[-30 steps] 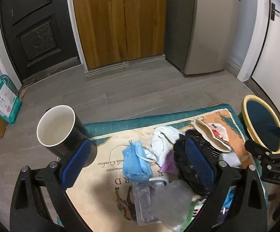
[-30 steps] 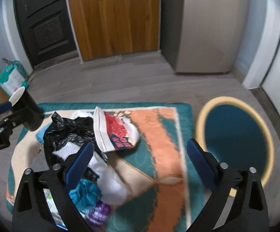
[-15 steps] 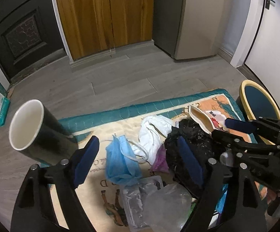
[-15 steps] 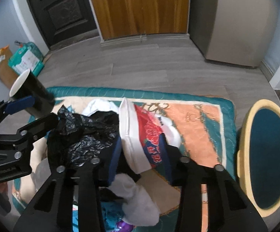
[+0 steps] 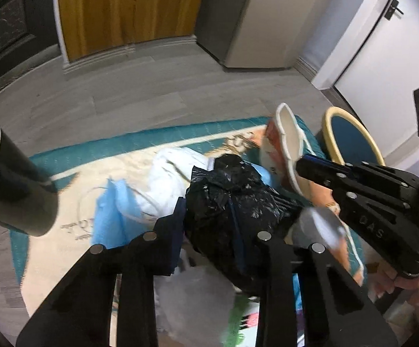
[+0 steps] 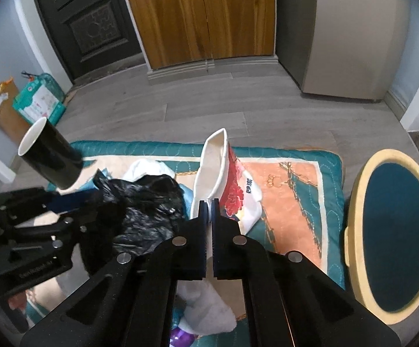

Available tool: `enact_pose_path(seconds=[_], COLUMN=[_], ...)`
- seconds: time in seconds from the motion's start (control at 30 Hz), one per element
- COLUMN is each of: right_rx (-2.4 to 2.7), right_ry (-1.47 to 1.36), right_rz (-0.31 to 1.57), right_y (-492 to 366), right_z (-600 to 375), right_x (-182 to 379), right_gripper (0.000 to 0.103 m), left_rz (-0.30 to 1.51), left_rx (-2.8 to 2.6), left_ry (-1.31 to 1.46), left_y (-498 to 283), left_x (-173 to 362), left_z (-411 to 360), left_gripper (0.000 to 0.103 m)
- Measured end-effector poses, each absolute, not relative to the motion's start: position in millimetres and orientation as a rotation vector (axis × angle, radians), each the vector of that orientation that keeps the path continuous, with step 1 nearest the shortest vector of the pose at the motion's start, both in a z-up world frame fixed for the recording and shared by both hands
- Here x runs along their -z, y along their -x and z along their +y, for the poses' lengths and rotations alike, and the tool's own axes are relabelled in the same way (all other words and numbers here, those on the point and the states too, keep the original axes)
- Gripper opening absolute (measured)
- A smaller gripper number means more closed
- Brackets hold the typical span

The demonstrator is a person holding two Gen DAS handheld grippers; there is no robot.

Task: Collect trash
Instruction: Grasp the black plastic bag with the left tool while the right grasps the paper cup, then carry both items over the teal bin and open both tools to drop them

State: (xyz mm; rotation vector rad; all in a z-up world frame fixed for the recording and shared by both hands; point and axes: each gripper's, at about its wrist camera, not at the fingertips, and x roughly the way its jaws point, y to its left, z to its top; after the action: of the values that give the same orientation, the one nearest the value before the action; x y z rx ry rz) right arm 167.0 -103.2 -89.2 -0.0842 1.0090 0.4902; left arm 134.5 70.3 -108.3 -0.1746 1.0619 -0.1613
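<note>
right gripper (image 6: 209,206) pinches the paper noodle bowl (image 6: 224,179) rim, its mouth facing frame left; left gripper (image 5: 206,228) clamps the black plastic bag (image 5: 232,202); only the left view shows the bowl's edge-on tilt.

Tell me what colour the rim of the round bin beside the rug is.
Pale yellow, around a dark teal inside; the bin shows best in the right wrist view.

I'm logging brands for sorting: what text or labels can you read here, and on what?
"DAS": end of a marking on the right gripper body.
Paper bowl: dark characters, too small to read.
Rug: cursive lettering, blurred.
Green package: print unreadable.
Left gripper body: marking blurred.
</note>
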Motion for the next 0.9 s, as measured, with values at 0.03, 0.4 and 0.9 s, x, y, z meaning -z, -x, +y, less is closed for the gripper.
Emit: enact_pose_path(seconds=[0.03, 0.4, 0.9], right_rx=[-0.488, -0.474, -0.422], right_ry=[0.079, -0.026, -0.153], right_rz=[1.012, 0.902, 0.783], right_y=[-166.9, -157.5, -124.0], right_z=[-103.8, -137.0, -242.5], right_x=[90.0, 36.3, -48.8], right_gripper=[0.004, 0.004, 0.004], left_rz=[1.069, 0.911, 0.713], left_rx=[0.177, 0.125, 0.144], left_ry=[0.162, 0.016, -0.039], left_y=[-134.2, -129.8, -130.1], left_x=[108.1, 51.5, -23.3], left_z=[66.0, 43.8, -6.3], left_gripper=[0.024, 0.01, 0.01])
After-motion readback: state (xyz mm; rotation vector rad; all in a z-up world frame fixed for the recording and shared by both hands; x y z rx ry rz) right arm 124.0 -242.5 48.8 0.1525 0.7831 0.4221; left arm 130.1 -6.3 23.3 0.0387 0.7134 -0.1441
